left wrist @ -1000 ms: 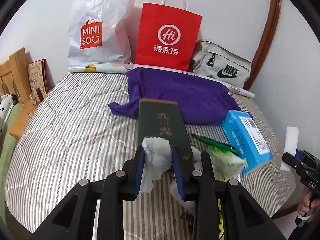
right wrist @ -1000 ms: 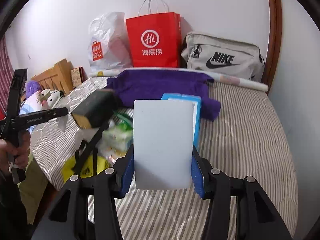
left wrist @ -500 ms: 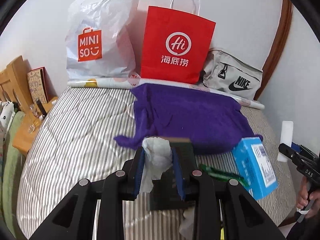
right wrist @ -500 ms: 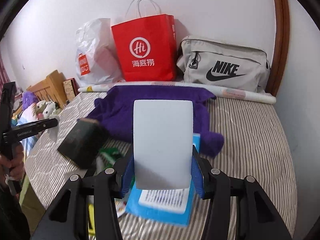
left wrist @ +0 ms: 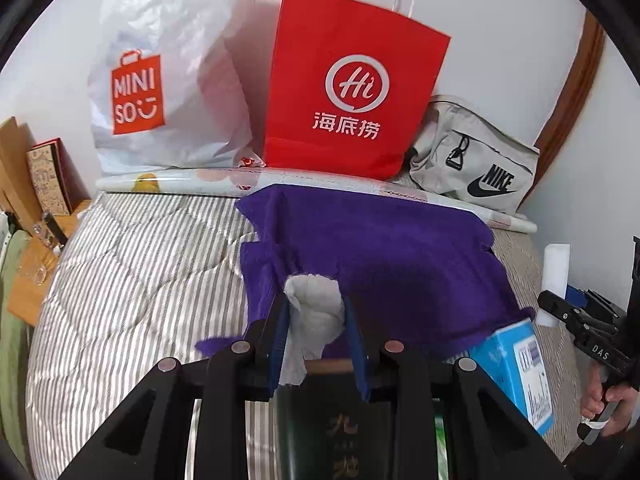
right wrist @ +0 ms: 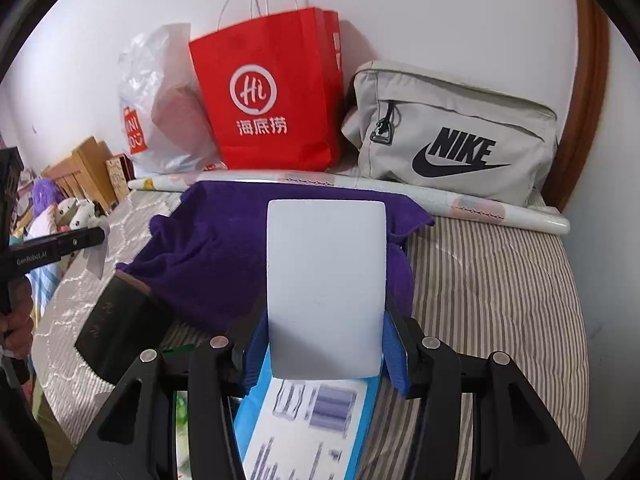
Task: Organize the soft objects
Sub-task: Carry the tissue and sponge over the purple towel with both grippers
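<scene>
You are advancing both grippers toward the purple towel (left wrist: pixel 372 264) — closer than a second ago. Left gripper (left wrist: pixel 316 320) is clamping a crumpled tissue (left wrist: pixel 314 308); right gripper (right wrist: pixel 326 340) is squeezing a white sponge (right wrist: pixel 326 280) — both aloft, likely nearing drop-off.

Left gripper (left wrist: pixel 316 320) level, aimed forward, blue-padded fingers (left wrist: pixel 279 328) pressed in on a crumpled white tissue (left wrist: pixel 314 312). Right gripper (right wrist: pixel 326 340) likewise level and aimed forward, clamped on an upright white sponge (right wrist: pixel 326 284) between its blue pads (right wrist: pixel 394 356). Each seen from the other's camera: right gripper far out at the right edge, bare hand (left wrist: pixel 608 400) wrapped round its handle; left gripper far out at the left edge, hand (right wrist: pixel 14 330) low on its grip.
</scene>
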Action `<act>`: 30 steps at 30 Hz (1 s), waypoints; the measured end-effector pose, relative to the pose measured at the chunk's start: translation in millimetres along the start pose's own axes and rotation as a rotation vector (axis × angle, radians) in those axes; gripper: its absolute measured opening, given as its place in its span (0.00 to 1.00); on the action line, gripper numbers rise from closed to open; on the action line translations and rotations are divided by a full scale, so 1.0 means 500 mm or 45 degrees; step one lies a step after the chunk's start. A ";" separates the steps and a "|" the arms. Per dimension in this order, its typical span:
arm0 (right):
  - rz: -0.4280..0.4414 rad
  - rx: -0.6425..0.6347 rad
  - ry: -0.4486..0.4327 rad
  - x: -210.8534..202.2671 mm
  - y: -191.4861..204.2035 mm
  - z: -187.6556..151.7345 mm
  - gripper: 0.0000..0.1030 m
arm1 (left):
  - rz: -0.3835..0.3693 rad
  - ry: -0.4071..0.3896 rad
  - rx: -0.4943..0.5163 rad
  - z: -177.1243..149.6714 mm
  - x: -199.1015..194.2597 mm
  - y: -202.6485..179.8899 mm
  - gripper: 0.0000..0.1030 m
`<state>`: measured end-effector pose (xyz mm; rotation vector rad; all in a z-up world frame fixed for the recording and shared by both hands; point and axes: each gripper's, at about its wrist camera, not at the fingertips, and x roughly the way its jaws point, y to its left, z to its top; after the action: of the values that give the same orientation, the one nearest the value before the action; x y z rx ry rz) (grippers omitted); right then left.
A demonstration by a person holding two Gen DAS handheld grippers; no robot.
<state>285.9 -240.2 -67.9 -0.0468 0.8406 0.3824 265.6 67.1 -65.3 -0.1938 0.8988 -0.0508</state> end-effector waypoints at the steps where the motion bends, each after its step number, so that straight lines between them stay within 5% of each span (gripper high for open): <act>1: 0.001 -0.004 0.007 0.009 -0.001 0.004 0.49 | -0.008 0.006 -0.001 0.006 0.010 0.001 0.26; 30: -0.011 -0.063 0.229 0.199 -0.032 0.074 0.49 | 0.036 0.158 0.106 0.145 0.230 -0.023 0.26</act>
<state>378.3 -216.9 -117.9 -0.1321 1.0080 0.3945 394.4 51.8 -108.0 -0.1014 1.0207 -0.0744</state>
